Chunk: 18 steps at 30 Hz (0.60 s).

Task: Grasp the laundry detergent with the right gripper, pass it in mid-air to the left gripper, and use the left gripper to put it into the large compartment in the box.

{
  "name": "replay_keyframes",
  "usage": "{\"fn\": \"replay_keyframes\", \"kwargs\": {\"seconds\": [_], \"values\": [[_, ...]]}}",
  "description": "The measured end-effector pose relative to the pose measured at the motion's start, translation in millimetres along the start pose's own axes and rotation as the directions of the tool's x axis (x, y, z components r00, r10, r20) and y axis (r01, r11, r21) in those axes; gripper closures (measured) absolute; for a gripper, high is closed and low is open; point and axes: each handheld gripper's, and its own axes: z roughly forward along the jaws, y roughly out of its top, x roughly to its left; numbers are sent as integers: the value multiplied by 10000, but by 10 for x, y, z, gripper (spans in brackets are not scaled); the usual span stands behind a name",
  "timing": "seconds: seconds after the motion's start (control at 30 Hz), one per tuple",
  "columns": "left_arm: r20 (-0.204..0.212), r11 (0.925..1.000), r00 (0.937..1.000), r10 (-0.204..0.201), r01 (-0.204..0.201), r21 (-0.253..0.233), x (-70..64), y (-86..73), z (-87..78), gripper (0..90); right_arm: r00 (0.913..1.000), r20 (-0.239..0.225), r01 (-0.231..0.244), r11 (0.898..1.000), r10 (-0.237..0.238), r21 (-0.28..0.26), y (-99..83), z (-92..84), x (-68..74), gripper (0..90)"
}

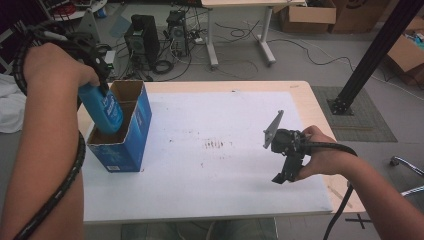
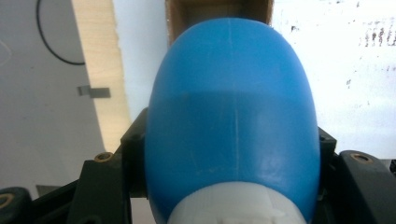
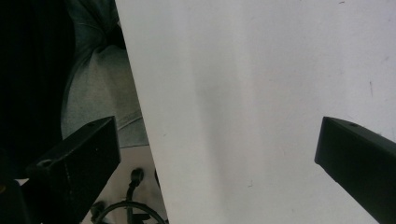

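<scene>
Lowering blue bottle (image 1: 102,107) into open blue box (image 1: 125,135) at surface (image 1: 215,150) left, left gripper (image 1: 102,75) fingers pinching its neck; right gripper (image 1: 286,162) idle, fingers spread; next: probably release once seated.

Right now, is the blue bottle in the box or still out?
Partly in: the blue bottle, clamped by the left hand-held gripper, has its lower end inside the open box, upper half above the rim.

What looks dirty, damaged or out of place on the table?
The white sheet covering the table has dark smudges near its middle. The blue carton and the blue bottle the left claw holds in its opening look undamaged.
</scene>
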Motion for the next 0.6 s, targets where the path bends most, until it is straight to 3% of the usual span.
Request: {"fn": "replay_keyframes", "kwargs": {"seconds": [0.17,0.4,0.6], "values": [[-69,9998,10000,47,-45,177,-6,48,282,390,9997,-53,-240,9997,240,45,-1,-4,1,0],[82,9989,9999,69,-73,460,-9,112,708,390,9999,-4,-135,9999,135,93,-13,32,7,0],[70,9985,9999,76,-79,542,-20,142,961,390,9999,-16,-144,9998,144,117,-20,50,9,0]]}}
